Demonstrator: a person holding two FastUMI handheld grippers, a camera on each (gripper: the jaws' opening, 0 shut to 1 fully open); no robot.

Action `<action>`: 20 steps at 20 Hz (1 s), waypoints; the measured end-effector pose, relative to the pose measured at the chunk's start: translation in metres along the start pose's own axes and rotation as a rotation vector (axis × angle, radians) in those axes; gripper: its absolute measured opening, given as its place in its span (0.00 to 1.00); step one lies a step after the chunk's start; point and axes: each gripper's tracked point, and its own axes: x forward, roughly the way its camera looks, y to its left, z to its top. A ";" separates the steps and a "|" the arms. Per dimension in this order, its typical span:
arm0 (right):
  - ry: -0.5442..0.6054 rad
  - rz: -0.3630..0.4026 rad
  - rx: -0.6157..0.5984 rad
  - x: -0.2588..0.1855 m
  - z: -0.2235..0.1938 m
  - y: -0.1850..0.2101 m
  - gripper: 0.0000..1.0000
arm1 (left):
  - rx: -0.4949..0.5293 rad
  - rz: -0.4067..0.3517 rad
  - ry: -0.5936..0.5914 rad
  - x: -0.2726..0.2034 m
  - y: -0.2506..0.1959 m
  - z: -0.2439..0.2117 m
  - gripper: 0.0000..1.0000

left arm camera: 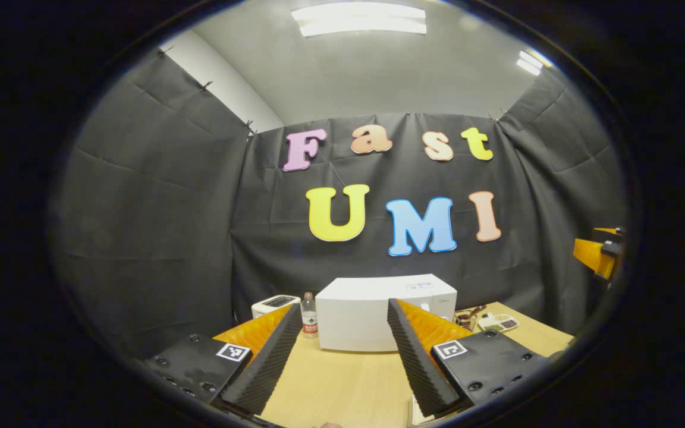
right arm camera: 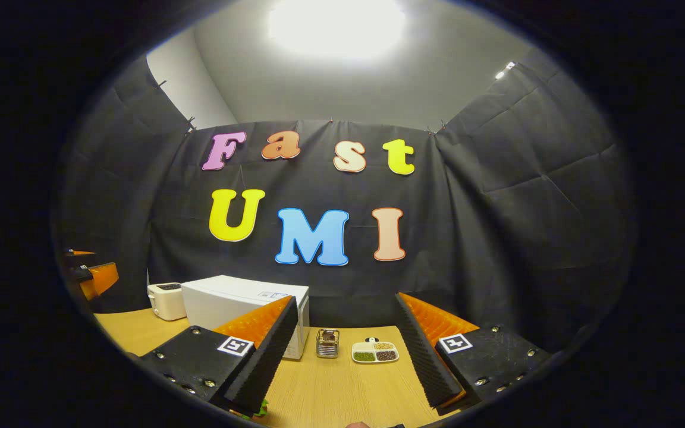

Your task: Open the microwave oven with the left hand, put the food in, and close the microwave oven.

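A white microwave oven [left arm camera: 378, 315] stands at the back of the wooden table [left arm camera: 342, 386], door shut and facing me. My left gripper [left arm camera: 342, 310] hovers open over the table well in front of it, nothing between its fingers. To the right of the oven [right arm camera: 235, 300] lies a small divided dish of food [right arm camera: 375, 352], green and brown heaps in its sections; it sits at the right in the left gripper view [left arm camera: 498, 322]. My right gripper [right arm camera: 346, 303] is open and empty, short of the dish. Each gripper appears at the edge of the other's view [left arm camera: 601, 252] [right arm camera: 90, 276].
A white toaster [left arm camera: 275, 305] and a small water bottle [left arm camera: 309, 324] stand left of the oven. A little wire basket [right arm camera: 327, 343] with something brown sits between oven and dish. Something green [right arm camera: 262, 407] lies at the near table edge under my right gripper.
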 end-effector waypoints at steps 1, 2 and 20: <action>0.002 0.004 0.004 0.000 -0.001 0.000 0.98 | 0.005 -0.002 -0.003 0.000 -0.004 -0.001 0.95; 0.005 0.010 0.008 0.000 -0.002 -0.001 0.98 | 0.006 -0.003 -0.003 0.001 -0.009 -0.001 0.95; 0.074 -0.200 -0.038 0.017 -0.022 -0.050 0.98 | -0.040 -0.269 0.059 0.202 -0.148 -0.075 0.96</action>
